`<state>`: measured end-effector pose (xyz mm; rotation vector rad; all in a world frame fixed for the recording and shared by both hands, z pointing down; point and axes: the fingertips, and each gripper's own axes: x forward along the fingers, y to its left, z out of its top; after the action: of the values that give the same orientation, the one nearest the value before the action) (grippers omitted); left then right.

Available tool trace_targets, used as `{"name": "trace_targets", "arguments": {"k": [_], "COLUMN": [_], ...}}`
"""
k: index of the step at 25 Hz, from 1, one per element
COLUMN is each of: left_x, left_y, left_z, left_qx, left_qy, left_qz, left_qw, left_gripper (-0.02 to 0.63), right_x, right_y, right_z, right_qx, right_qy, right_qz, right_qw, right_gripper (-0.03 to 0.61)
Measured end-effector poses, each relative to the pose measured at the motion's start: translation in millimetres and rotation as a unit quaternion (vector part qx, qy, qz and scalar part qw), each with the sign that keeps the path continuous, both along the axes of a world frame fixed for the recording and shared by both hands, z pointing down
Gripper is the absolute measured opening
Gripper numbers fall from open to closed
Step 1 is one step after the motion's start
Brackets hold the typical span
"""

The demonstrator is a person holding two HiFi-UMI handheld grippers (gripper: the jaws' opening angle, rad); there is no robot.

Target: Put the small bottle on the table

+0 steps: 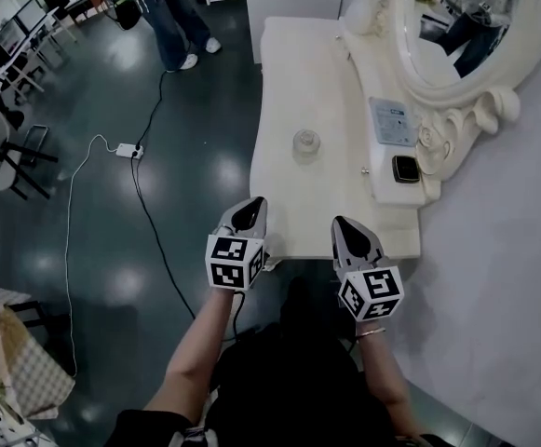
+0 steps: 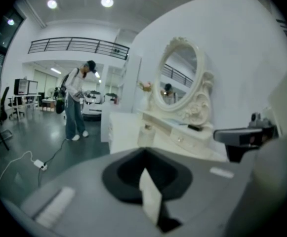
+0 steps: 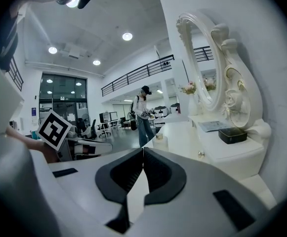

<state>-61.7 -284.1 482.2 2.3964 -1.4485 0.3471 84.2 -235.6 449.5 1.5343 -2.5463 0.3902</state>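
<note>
so, left tongs (image 1: 250, 205): jaws pressed together, nothing between them, held over the near left corner of the surface (image 1: 284, 73)
right tongs (image 1: 342, 223): jaws together, empty, beside the left pair at the near edge
small bottle (image 1: 306, 142): upright on the surface, ahead of both tongs and apart from them
mirror (image 1: 493, 54): oval, ornate frame, along the surface's right side
dark box (image 1: 406, 169): on the raised ledge by the mirror's base
person (image 1: 175, 12): standing on the floor, far left

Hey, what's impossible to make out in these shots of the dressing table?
Print on the leaflet: too small in head view.
Contents of the small bottle: too small in every view.
Top of the mirror: cut off by head view's upper edge.
What the dark box is: too small to tell.
</note>
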Motion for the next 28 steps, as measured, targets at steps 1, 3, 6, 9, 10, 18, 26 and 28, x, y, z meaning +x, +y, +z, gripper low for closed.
{"name": "trace_targets", "arguments": {"k": [1, 3, 6, 9, 10, 18, 26, 28], "left_x": [-2, -6, -12, -17, -19, -22, -18, -17], "left_y": [3, 7, 14, 19, 20, 23, 22, 21], "left_z": [-2, -5, -9, -11, -12, -18, -20, -20], "left_qx": [0.002, 0.005, 0.008, 0.011, 0.011, 0.019, 0.021, 0.020], "left_qy": [0.001, 0.004, 0.008, 0.009, 0.008, 0.007, 0.006, 0.006], "left_qz": [0.000, -0.001, -0.003, -0.004, -0.004, -0.004, -0.002, -0.001], "left_qw": [1.0000, 1.0000, 0.9999, 0.9999, 0.9999, 0.9998, 0.9998, 0.9998], "left_gripper": [0.008, 0.008, 0.008, 0.008, 0.008, 0.008, 0.008, 0.008], "right_x": [-1, -1, -2, -3, -3, 0, 2, 2], "right_y": [2, 4, 8, 10, 11, 11, 9, 7], "right_z": [-1, -2, -3, -2, -2, -4, -5, -5], "right_qx": [0.001, 0.003, 0.005, 0.003, 0.003, 0.003, 0.004, 0.005], "right_qy": [0.000, 0.001, 0.002, 0.000, 0.000, -0.002, 0.000, 0.001], "right_qz": [0.001, 0.002, 0.003, 0.004, 0.005, 0.015, 0.013, 0.013], "right_qw": [1.000, 1.000, 1.000, 1.000, 1.000, 1.000, 1.000, 1.000], "right_gripper": [0.005, 0.005, 0.005, 0.003, 0.003, 0.003, 0.003, 0.003]}}
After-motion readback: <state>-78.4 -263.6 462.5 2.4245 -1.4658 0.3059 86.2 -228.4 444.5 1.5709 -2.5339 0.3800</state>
